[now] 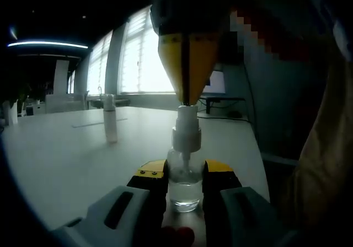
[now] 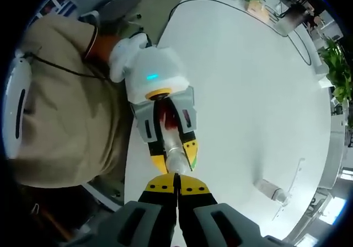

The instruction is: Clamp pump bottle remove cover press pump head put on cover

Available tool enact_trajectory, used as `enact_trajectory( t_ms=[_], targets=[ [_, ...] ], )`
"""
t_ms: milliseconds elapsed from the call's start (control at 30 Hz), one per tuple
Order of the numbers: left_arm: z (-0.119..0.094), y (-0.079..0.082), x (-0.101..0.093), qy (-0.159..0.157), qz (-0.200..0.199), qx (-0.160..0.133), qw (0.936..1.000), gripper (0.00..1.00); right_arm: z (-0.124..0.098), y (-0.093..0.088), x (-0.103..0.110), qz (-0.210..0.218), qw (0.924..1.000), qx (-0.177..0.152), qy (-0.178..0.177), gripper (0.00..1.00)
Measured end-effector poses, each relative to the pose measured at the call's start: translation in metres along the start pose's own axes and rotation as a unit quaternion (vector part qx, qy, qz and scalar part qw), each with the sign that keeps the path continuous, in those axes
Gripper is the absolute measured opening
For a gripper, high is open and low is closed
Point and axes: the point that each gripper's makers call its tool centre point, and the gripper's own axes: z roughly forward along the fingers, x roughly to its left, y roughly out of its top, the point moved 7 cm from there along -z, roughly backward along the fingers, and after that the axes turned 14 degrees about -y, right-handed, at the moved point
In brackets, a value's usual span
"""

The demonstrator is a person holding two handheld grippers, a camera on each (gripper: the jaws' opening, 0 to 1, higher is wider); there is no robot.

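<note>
Standing clear pump bottle [image 1: 185, 175], white pump head [image 1: 186, 131], seemingly little liquid

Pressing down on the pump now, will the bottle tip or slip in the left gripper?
Probably not: the left gripper clamps the clear bottle on both sides while it stands on the table. Its smooth wall could slide. It looks mostly empty, so light; the right gripper pushes straight down.

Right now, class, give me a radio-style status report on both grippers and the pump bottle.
Left gripper clamps pump bottle. Right gripper, fingers shut, on pump head. Cover stands apart on table.
</note>
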Motion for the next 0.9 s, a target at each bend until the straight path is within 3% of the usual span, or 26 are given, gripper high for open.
enact_trajectory(
  t_ms=[900],
  targets=[
    [-0.0004, 0.0003, 0.0000, 0.001, 0.000, 0.000, 1.0000, 0.15, -0.0045, -0.0023, 0.0015, 0.008, 0.9999, -0.002, -0.007, 0.00]
  ],
)
